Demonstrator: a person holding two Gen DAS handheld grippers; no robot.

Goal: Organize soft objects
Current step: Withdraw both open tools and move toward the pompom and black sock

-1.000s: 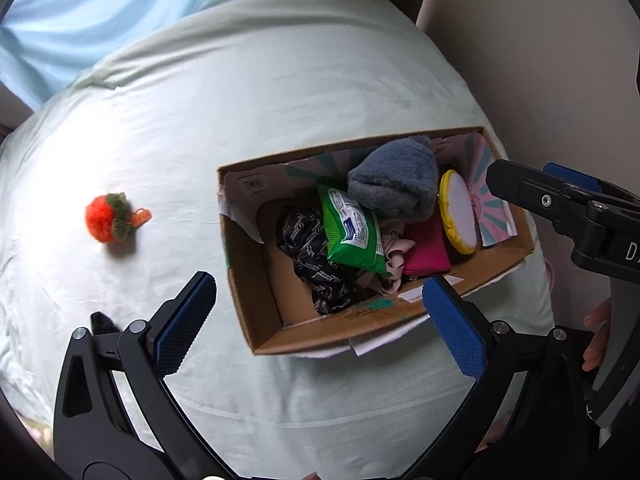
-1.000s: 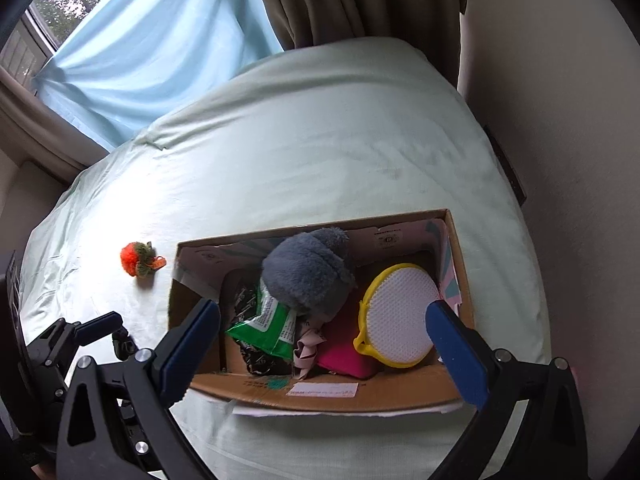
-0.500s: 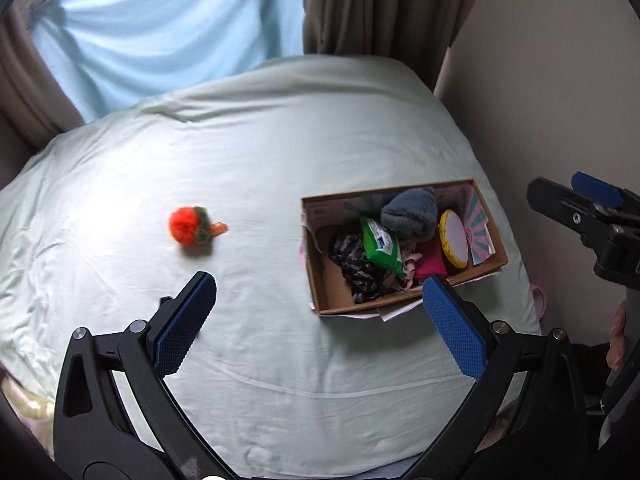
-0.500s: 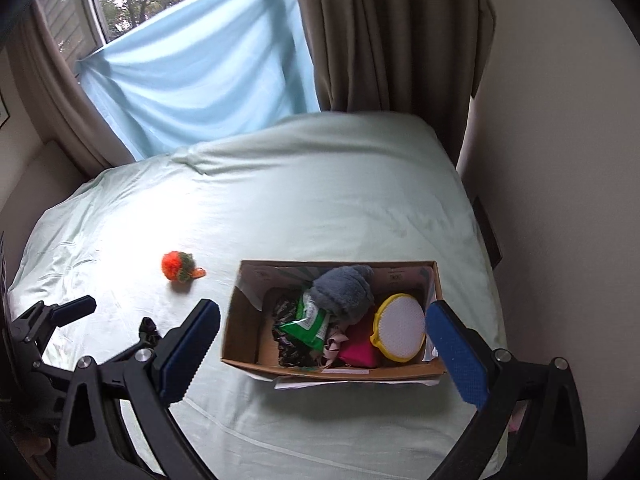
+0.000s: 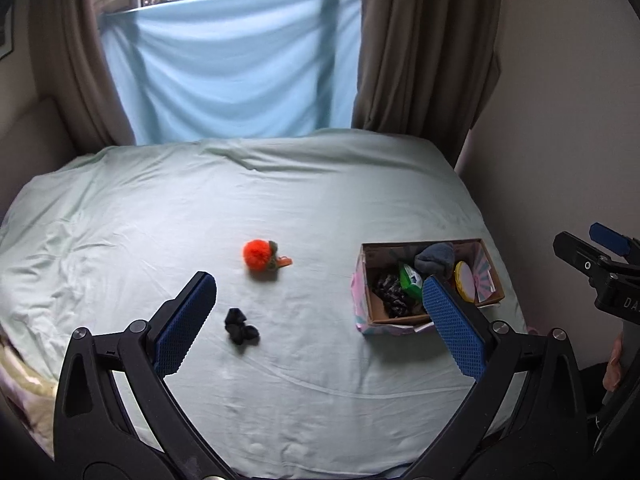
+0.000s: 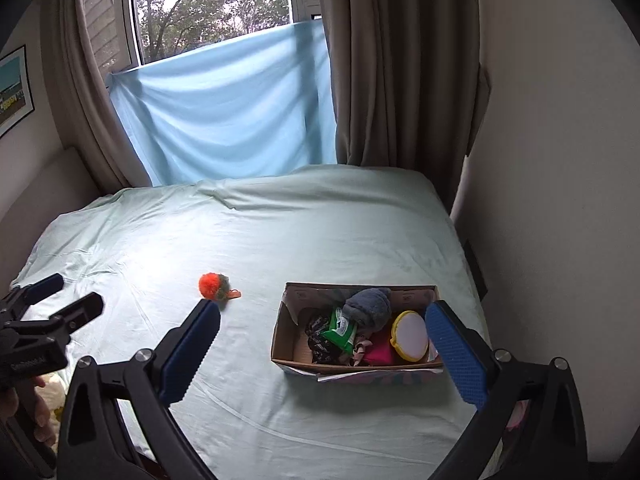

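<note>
A cardboard box (image 5: 362, 304) (image 6: 282, 334) sits on the right side of the bed and holds a grey plush (image 6: 370, 306), a green packet (image 6: 340, 330), a yellow-rimmed round pad (image 6: 410, 334), a pink item (image 6: 378, 354) and a dark patterned cloth (image 6: 318, 340). An orange pom-pom toy (image 5: 260, 256) (image 6: 212, 285) lies on the sheet left of the box. A small black cloth (image 5: 240, 327) lies nearer, seen only in the left wrist view. My left gripper (image 5: 320, 320) and right gripper (image 6: 324, 350) are both open and empty, held high above the bed's near end.
The pale green bed sheet (image 5: 280, 184) spans the view. A wall (image 6: 560, 200) runs close along the right side. Brown curtains (image 6: 392, 60) and a blue cloth (image 6: 224, 120) hang at the window behind the bed.
Both grippers have pulled back and up from the box. The whole bed, the window and the black cloth have come into view. Both stay open.
</note>
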